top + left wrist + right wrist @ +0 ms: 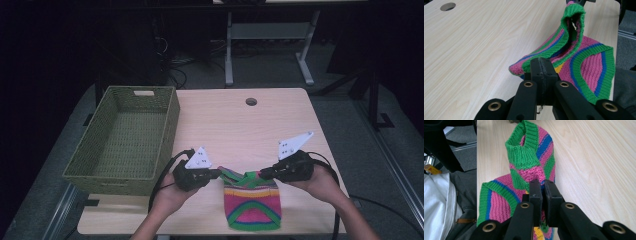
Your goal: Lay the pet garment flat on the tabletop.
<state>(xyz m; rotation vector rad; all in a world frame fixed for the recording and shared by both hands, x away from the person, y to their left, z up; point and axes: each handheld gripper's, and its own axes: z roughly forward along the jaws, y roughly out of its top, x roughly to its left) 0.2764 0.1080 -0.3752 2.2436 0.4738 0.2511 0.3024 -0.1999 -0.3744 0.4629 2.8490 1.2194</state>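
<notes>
No brand, label or writing can be read on anything I hold or see here. I hold a small knitted garment (252, 202) by its top edge, my left gripper (218, 173) pinching one upper corner and my right gripper (262, 175) the other. In the left gripper view my fingers (541, 75) are pressed together on the green ribbed hem, and in the right gripper view my fingers (541, 195) are clamped on a fold of pink and green knit. The garment lies near the front edge of the tabletop (240, 125), its long axis running from my grippers toward me, the rounded lower end pointing at me and the pinched top end pointing away, raised a little off the wood. It is striped: mostly pink, with bands of green, blue and yellow, and a thick green ribbed border around the hem. The stretch between my grippers sags in a loose loop. A green woven basket (127, 137) sits at the left side of the tabletop, just beside my left hand (172, 195).
</notes>
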